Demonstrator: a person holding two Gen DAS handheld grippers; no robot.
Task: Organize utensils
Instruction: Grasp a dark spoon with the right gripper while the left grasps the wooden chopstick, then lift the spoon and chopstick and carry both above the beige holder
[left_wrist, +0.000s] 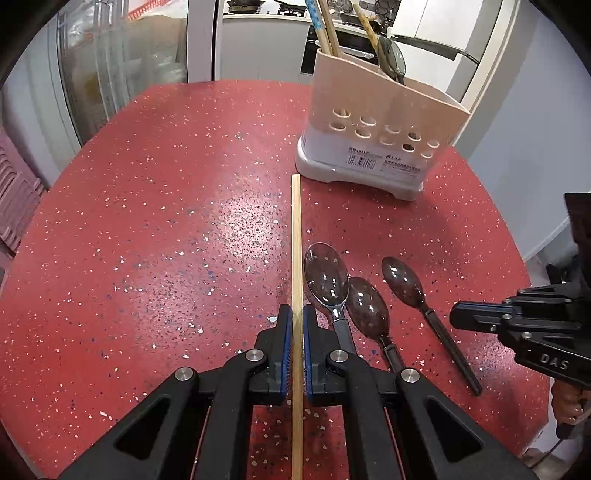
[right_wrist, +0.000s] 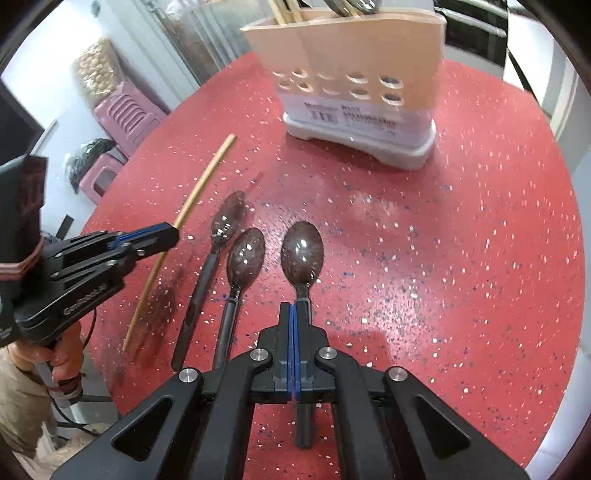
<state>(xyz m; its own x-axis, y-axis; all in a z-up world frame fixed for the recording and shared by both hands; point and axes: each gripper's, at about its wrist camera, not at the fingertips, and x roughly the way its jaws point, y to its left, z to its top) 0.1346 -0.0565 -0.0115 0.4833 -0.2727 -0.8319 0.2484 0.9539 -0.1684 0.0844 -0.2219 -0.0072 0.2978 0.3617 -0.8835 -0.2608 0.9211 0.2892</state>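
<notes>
My left gripper (left_wrist: 296, 314) is shut on a single wooden chopstick (left_wrist: 296, 236) that points toward the beige utensil holder (left_wrist: 384, 122). The chopstick (right_wrist: 207, 177) and left gripper (right_wrist: 173, 232) also show in the right wrist view. Three dark translucent spoons (left_wrist: 327, 277) (left_wrist: 367, 306) (left_wrist: 402, 282) lie side by side right of the chopstick. My right gripper (right_wrist: 294, 308) is shut and empty, its pads together just above the handle of the rightmost spoon (right_wrist: 303, 251). The right gripper (left_wrist: 458, 317) also shows at the right edge of the left wrist view.
The red speckled round table (left_wrist: 166, 221) carries everything. The holder (right_wrist: 354, 74) has chopsticks (left_wrist: 325, 29) and spoons standing in it. Pink stools (right_wrist: 125, 110) stand beyond the table's left edge. The table edge is close at the right (left_wrist: 517, 236).
</notes>
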